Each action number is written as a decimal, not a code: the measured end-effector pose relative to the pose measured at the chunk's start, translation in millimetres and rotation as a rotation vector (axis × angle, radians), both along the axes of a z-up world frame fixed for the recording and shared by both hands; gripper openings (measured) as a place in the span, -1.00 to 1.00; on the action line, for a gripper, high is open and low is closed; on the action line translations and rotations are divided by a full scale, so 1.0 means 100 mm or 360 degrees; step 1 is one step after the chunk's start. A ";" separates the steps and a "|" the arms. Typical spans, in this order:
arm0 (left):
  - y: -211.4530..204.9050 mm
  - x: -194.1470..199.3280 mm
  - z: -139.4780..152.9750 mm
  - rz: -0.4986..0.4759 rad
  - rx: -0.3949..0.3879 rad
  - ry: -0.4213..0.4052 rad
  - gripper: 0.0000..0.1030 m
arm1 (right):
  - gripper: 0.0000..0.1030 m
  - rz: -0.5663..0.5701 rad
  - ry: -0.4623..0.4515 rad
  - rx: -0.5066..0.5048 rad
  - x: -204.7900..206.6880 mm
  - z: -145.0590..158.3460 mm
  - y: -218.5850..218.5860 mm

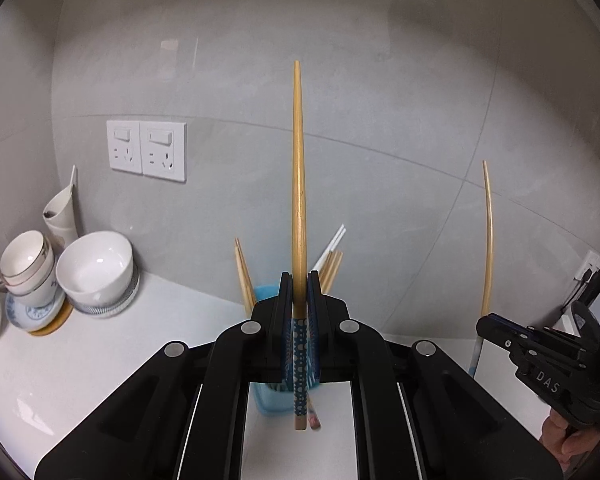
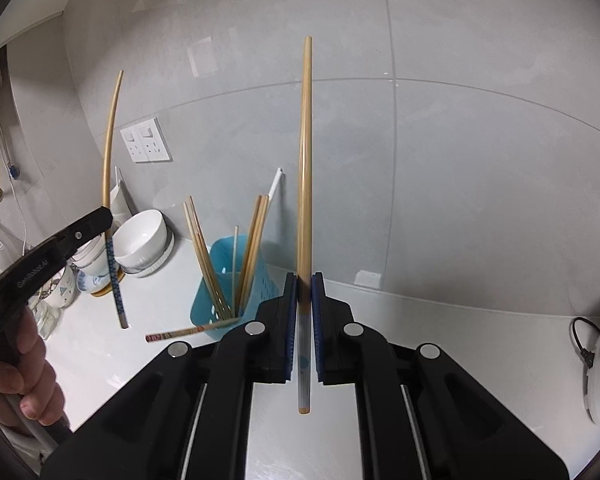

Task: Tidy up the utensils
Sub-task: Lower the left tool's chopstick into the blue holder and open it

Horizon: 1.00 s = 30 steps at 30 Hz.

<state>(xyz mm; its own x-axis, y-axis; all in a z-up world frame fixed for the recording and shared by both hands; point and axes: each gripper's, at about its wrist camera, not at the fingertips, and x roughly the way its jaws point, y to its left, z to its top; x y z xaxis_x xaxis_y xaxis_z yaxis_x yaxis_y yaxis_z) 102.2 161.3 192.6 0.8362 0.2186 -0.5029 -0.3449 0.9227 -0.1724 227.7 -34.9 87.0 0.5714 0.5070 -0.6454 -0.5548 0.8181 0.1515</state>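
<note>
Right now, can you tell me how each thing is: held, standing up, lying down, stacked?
Left gripper: shut on blue-dotted chopstick, upright.
Right gripper: shut on grey-ended chopstick, upright.
Blue basket: standing, chopsticks inside.
Red-patterned chopstick: lying on counter.
White bowl: upright, on a plate.
Cups: stacked.

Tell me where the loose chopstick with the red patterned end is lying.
The loose chopstick lies flat on the white counter in the right wrist view, left of centre, its far end against the foot of the blue basket.
</note>
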 end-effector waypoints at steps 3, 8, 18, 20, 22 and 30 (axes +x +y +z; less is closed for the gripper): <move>0.11 0.07 -0.07 -0.0040 -0.0021 -0.0079 -0.87 | -0.87 0.0014 0.0007 0.0031 0.04 -0.03 0.07; 0.24 0.20 -0.31 -0.0133 -0.0049 -0.0160 -0.87 | -0.87 0.0040 0.0030 0.0066 0.05 -0.11 0.11; 0.37 0.43 -0.83 -0.0210 -0.0091 -0.0170 -0.87 | -0.87 0.0078 0.0102 0.0046 0.15 -0.32 0.23; 0.38 0.45 -0.92 -0.0215 -0.0101 -0.0169 -0.87 | -0.87 0.0081 0.0114 0.0043 0.16 -0.36 0.24; 0.40 0.47 -0.99 -0.0215 -0.0104 -0.0164 -0.87 | -0.87 0.0082 0.0128 0.0042 0.19 -0.39 0.26; 0.46 0.52 -1.29 -0.0229 -0.0165 -0.0101 -0.87 | -0.87 0.0117 0.0161 0.0050 0.22 -0.51 0.35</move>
